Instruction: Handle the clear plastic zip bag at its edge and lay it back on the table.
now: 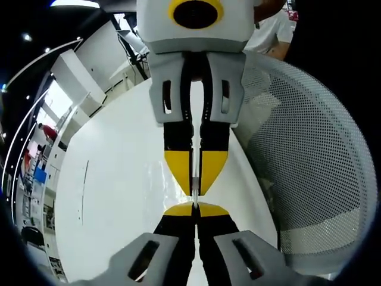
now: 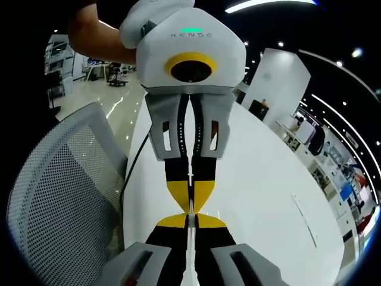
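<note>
**Left gripper view.** My left gripper [image 1: 195, 210] rises from the bottom edge with its yellow-tipped black jaws pressed together. They pinch what I take to be the clear plastic zip bag [image 1: 194, 179], visible only edge-on as a thin pale strip running up the midline. My right gripper [image 1: 195, 193] comes in from the top, nose to nose with the left. Its jaws are likewise drawn tight on the same strip, and the two pairs of tips all but touch. Held this way, the bag's edge is caught from opposite ends, which I judge keeps the limp film taut and lets it hang as a flat sheet instead of crumpling.

**Right gripper view.** The same meeting from the other side: the right gripper [image 2: 190, 221] is below and the left gripper [image 2: 190, 202] above, with the pale sliver between them.

**Surroundings.** The glossy white table [image 1: 119, 179] lies directly beyond the tips. The bag's body is too transparent for me to tell whether it touches the surface or hangs above it. A white mesh chair back [image 1: 309, 167] stands just beside the table's edge, and a person's arm [image 2: 95, 36] reaches in behind the left gripper's housing.

**Judgement.** The edge grip looks secure. Laying the bag down calls for lowering both hands together, then parting the jaws.
</note>
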The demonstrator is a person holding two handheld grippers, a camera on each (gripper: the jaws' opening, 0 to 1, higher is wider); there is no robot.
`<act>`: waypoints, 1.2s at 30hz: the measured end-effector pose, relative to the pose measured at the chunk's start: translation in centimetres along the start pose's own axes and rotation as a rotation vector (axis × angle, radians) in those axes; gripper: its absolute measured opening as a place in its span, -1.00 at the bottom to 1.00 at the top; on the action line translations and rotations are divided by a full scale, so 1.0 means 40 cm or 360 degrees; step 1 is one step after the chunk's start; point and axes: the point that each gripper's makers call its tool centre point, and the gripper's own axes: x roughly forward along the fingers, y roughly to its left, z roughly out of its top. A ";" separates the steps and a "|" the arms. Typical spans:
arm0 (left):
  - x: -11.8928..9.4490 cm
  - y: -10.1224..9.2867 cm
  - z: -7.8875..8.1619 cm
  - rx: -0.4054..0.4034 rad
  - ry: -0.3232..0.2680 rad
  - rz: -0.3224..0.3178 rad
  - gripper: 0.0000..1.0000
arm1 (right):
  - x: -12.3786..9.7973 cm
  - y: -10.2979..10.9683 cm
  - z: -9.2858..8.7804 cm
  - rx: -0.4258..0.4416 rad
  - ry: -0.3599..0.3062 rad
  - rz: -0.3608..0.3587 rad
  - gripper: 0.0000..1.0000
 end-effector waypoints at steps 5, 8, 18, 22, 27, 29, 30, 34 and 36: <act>-0.002 -0.002 0.000 0.0001 -0.0003 0.0006 -1.00 | -0.001 0.002 0.002 0.0005 -0.0005 -0.0003 -1.00; -0.002 -0.004 -0.001 -0.0003 -0.0002 0.0004 -1.00 | -0.001 0.004 0.001 0.0006 -0.0005 0.0000 -1.00; 0.000 -0.009 -0.002 -0.0027 -0.0006 0.0000 -1.00 | 0.001 0.009 -0.001 0.0016 0.0001 0.0013 -1.00; 0.000 -0.010 0.001 -0.0041 -0.0009 -0.0003 -1.00 | 0.000 0.009 -0.002 0.0019 -0.0001 0.0012 -1.00; 0.000 -0.010 0.002 -0.0039 -0.0010 -0.0002 -1.00 | -0.001 0.007 -0.004 0.0026 -0.0002 0.0009 -1.00; 0.000 -0.008 0.003 -0.0040 -0.0012 0.0001 -1.00 | -0.001 0.005 -0.005 0.0028 -0.0001 0.0006 -1.00; 0.001 -0.008 0.003 -0.0042 -0.0013 0.0001 -1.00 | -0.001 0.005 -0.006 0.0029 0.0000 0.0006 -1.00; 0.000 -0.006 0.002 -0.0050 -0.0017 0.0003 -1.00 | -0.002 0.003 -0.007 0.0030 0.0000 0.0006 -1.00; 0.000 -0.005 0.000 -0.0053 -0.0018 0.0005 -1.00 | -0.002 0.003 -0.007 0.0030 0.0001 0.0007 -1.00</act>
